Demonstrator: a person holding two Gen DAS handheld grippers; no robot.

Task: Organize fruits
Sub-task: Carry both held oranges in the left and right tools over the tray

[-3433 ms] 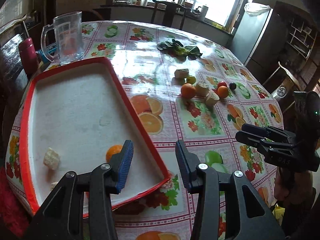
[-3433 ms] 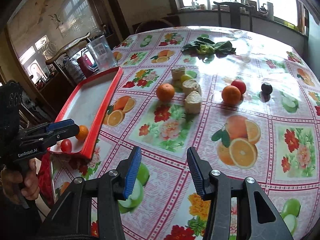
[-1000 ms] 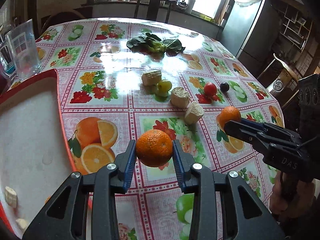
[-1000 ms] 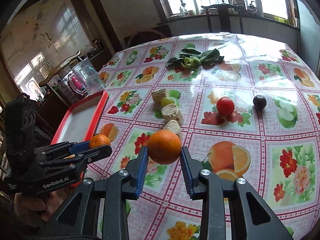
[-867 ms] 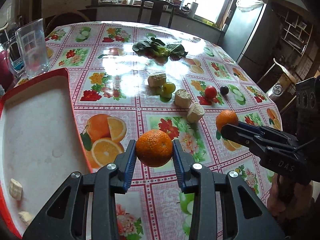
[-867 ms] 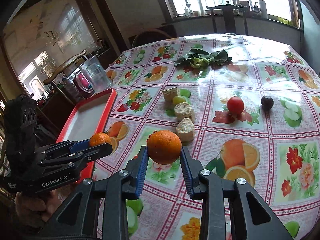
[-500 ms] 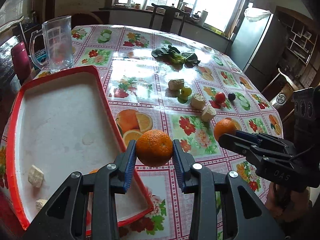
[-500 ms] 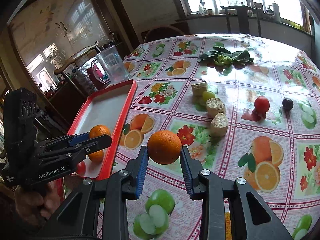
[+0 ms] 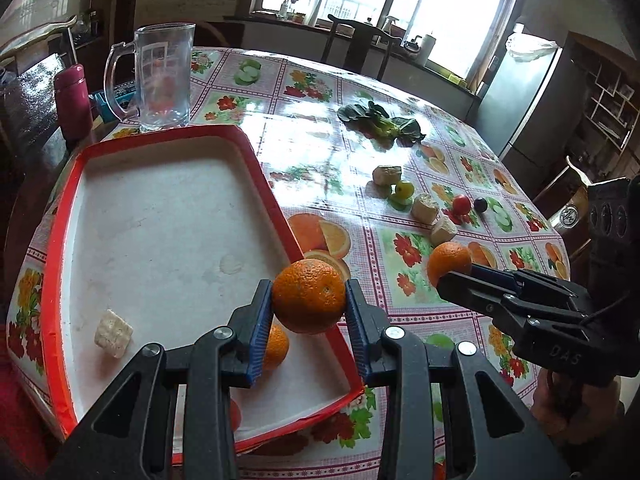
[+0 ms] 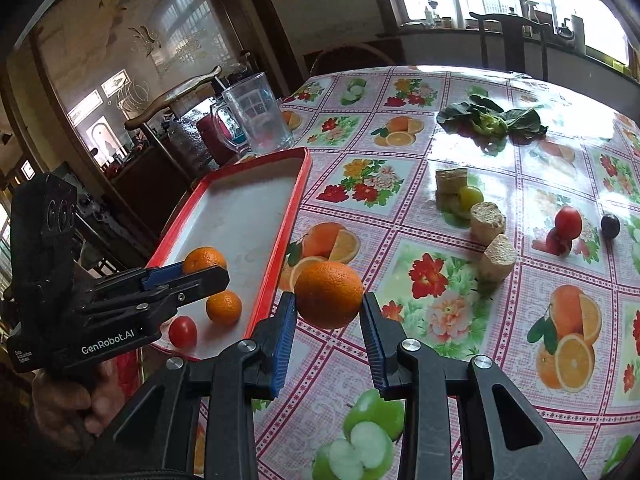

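My left gripper (image 9: 309,300) is shut on an orange (image 9: 308,294) held above the right rim of the red tray (image 9: 262,176). In the right wrist view that left gripper (image 10: 208,270) hangs over the tray's near end. My right gripper (image 10: 329,300) is shut on a second orange (image 10: 328,294) above the tablecloth, just right of the tray's rim (image 10: 288,224). The tray holds a third orange (image 10: 224,307), a tomato (image 10: 183,331) and a white chunk (image 9: 113,332). A tomato (image 10: 568,220), a dark plum (image 10: 610,225) and a green fruit (image 10: 470,197) lie on the table.
Three beige chunks (image 10: 487,216) lie among the loose fruit. Leafy greens (image 10: 490,120) sit farther back. A glass mug (image 9: 162,80) stands behind the tray, a red flask (image 9: 72,100) to its left. A chair (image 9: 356,48) and a window are beyond the table.
Both grippers, open and empty in the earliest frames, hold an orange each a second ago. Since then both have carried their oranges left towards the tray, the left one over its rim.
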